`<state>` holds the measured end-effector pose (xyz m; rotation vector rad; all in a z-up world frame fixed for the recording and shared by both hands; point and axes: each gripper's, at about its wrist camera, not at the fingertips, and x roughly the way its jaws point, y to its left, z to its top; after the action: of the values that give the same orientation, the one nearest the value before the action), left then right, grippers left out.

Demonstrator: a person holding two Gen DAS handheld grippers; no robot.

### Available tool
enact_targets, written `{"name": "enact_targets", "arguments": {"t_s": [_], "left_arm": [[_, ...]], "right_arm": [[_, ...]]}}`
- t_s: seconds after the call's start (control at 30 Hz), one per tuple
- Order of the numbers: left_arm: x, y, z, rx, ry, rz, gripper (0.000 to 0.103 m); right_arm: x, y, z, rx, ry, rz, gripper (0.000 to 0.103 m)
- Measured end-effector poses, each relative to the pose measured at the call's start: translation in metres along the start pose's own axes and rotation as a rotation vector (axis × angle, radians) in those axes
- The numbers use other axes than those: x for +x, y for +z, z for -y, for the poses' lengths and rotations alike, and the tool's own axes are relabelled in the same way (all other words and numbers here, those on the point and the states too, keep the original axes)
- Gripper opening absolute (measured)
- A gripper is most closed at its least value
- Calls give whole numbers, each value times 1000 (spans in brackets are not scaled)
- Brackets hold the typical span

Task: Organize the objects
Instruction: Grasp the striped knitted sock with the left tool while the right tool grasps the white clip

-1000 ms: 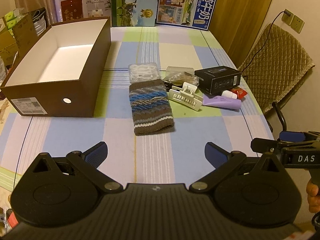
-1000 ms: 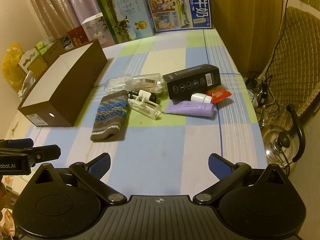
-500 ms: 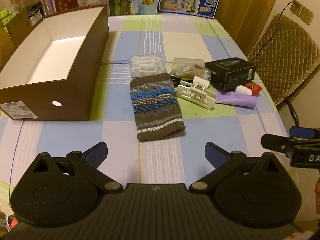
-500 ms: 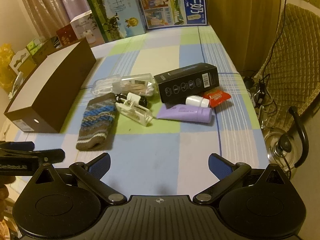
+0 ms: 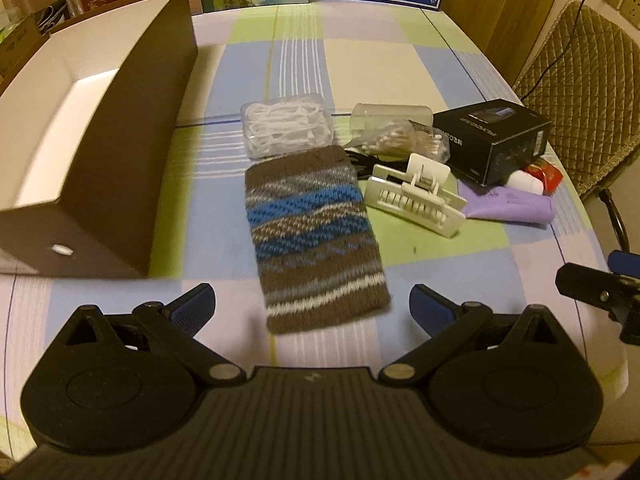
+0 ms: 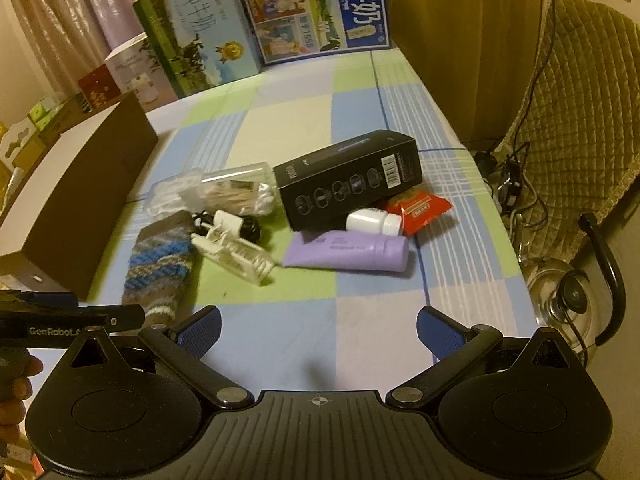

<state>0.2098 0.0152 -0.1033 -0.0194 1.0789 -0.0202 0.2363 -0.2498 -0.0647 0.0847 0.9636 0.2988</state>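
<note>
Knit pouch (image 5: pixel 316 236) lies flat on bench (image 5: pixel 440 64), long axis pointing away from you, near end just ahead of left claw (image 5: pixel 312 304). It sits between brown box (image 5: pixel 132 152) on the left & white hair clip (image 5: pixel 416 200) on the right; far end touches clear case of floss picks (image 5: pixel 286 126).

Left claw: fingers spread wide, nothing held, lined up w/ pouch's near end. Right claw (image 6: pixel 318 332): also spread, empty, over bare bench short of purple tube (image 6: pixel 352 252).

Judgement: step in hand = pouch pickup w/ left, then into box.

- Pouch is soft, prob. sags. Come in low & bite across the width a bit in from the white-striped hem, not at the very edge.
- Keep right finger off hair clip; gap there is narrow.
- Lift straight up before swinging left, so floss case isn't dragged.
- Box wall is tall: clear rim fully, then release over white floor.
- Hold right claw back; black carton (image 6: pixel 352 178), small white bottle (image 6: pixel 372 222), red packet (image 6: pixel 420 208) can wait.
</note>
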Motion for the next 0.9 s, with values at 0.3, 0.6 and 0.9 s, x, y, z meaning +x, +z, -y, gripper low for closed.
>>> {"name": "enact_targets", "arguments": {"t_s": [0.3, 0.6, 0.9], "left_arm": [[39, 20, 4, 3, 26, -26, 102], [77, 32, -2, 15, 51, -47, 100], [69, 25, -16, 34, -18, 23, 49]], "right_arm": [[11, 9, 9, 42, -28, -1, 101], [19, 12, 6, 49, -22, 4, 101], [41, 23, -21, -54, 71, 11, 101]]}}
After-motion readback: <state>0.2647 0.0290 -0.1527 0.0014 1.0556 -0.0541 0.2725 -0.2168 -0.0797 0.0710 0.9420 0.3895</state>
